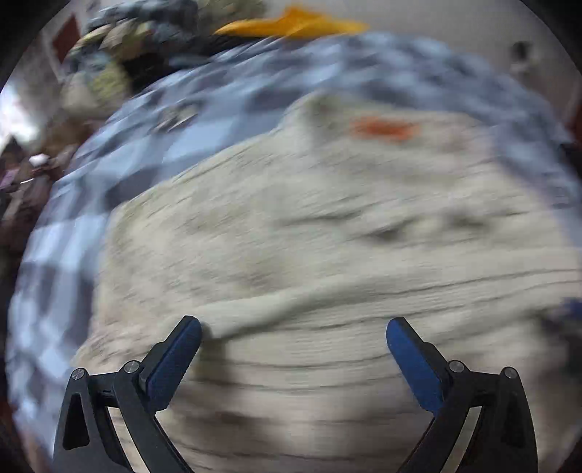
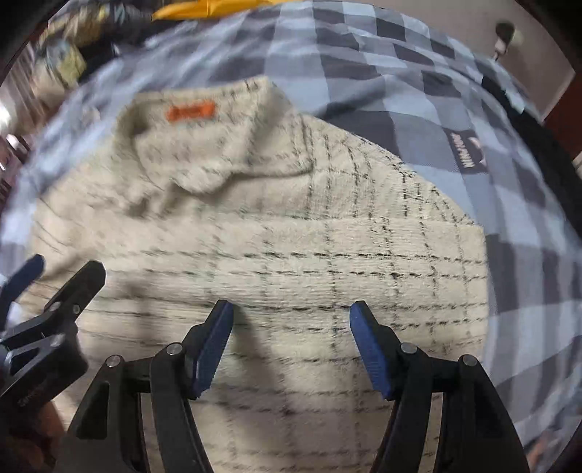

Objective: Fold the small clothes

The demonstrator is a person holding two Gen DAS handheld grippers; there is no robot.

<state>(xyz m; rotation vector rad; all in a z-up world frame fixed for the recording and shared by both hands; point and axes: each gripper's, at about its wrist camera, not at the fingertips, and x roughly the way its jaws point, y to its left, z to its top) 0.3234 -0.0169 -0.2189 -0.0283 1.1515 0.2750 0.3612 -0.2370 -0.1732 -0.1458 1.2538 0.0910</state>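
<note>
A cream garment (image 2: 276,233) with thin dark check lines lies spread on a blue-grey checked bedspread (image 2: 363,62). Its collar with an orange label (image 2: 190,111) is at the far side. In the blurred left wrist view the same garment (image 1: 309,236) fills the frame, its orange label (image 1: 385,128) far off. My left gripper (image 1: 293,329) is open just above the cloth, beside a raised fold (image 1: 254,309). My right gripper (image 2: 291,313) is open and empty over the garment's near part. The left gripper also shows in the right wrist view (image 2: 54,276) at the left edge.
A yellow-orange item (image 2: 203,7) and a pile of dark clothes (image 1: 145,43) lie at the bed's far side. A dark patch with a logo (image 2: 469,149) is on the bedspread to the right. A wall (image 1: 454,18) stands behind.
</note>
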